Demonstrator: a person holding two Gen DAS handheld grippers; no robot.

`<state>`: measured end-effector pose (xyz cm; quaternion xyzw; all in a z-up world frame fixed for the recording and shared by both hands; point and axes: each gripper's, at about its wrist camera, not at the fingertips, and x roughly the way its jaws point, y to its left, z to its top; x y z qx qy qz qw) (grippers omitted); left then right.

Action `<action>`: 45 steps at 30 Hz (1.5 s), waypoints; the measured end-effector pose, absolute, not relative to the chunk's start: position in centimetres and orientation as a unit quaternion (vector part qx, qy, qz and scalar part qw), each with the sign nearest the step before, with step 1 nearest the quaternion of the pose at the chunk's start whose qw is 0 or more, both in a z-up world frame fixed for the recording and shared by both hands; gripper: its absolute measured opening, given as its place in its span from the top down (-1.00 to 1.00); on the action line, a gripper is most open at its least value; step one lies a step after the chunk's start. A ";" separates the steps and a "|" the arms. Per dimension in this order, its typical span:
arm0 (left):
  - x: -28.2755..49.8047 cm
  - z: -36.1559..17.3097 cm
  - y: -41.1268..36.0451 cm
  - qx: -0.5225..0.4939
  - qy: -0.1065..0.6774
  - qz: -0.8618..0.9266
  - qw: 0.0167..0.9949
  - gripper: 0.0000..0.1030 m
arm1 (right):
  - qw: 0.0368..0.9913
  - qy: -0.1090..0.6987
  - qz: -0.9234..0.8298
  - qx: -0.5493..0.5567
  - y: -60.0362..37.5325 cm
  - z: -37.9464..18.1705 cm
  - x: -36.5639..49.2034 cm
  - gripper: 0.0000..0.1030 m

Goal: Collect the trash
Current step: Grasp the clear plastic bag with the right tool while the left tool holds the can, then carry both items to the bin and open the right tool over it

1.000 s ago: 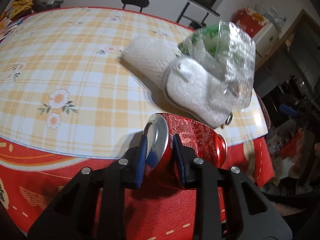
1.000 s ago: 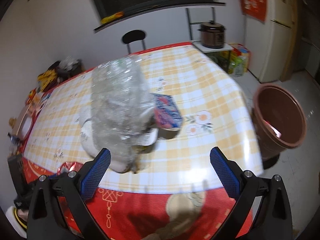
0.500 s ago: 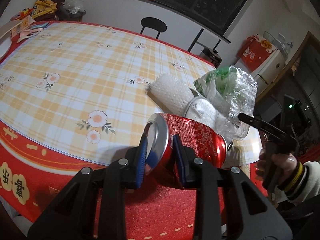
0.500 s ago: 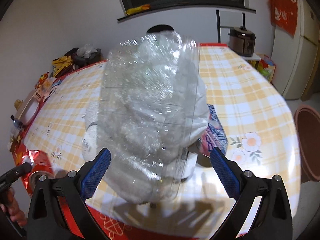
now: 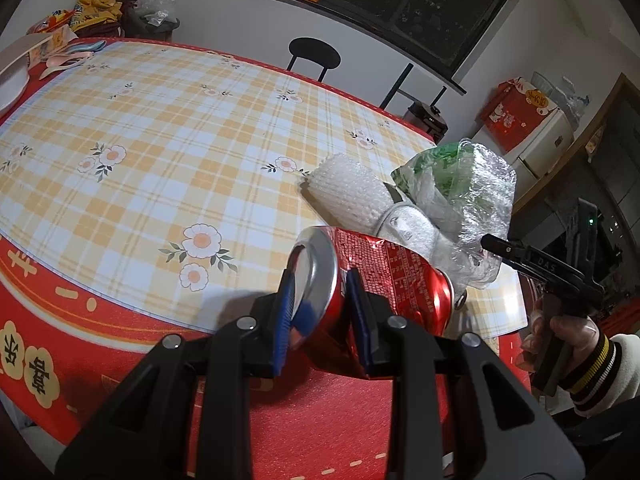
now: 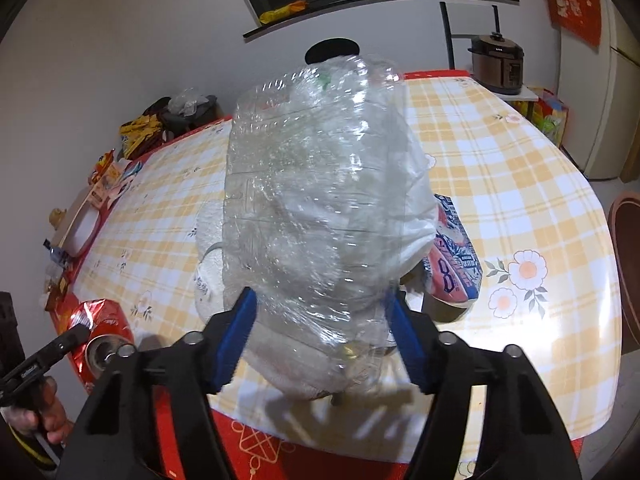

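Note:
My left gripper (image 5: 320,312) is shut on a crushed red soda can (image 5: 384,272), gripped near its silver top, held above the table's near edge; the can also shows in the right wrist view (image 6: 100,324). My right gripper (image 6: 322,332) has closed onto the base of a crumpled clear plastic bottle (image 6: 320,208) standing over white foam wrap (image 6: 208,276). In the left wrist view the bottle (image 5: 460,188) with green label sits beside the white foam roll (image 5: 344,192), and a right finger (image 5: 520,256) touches it.
A red-and-blue snack packet (image 6: 456,256) lies right of the bottle. The table (image 5: 160,140) has a yellow checked cloth over red. A brown bin (image 6: 628,272) stands on the floor at right. A black stool (image 5: 314,54) and clutter (image 5: 100,12) are at the far side.
My right gripper moved in and its jaws narrowed from wide open onto the bottle's base. My left gripper, still holding the can, pulled back and rose a little.

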<state>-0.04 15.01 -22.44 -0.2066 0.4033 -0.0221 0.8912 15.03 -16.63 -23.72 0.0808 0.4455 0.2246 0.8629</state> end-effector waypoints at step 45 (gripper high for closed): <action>-0.3 -18.5 14.4 -0.212 0.355 -0.031 0.910 0.43 | 0.862 0.365 0.333 0.116 -15.9 -14.5 10.4 0.68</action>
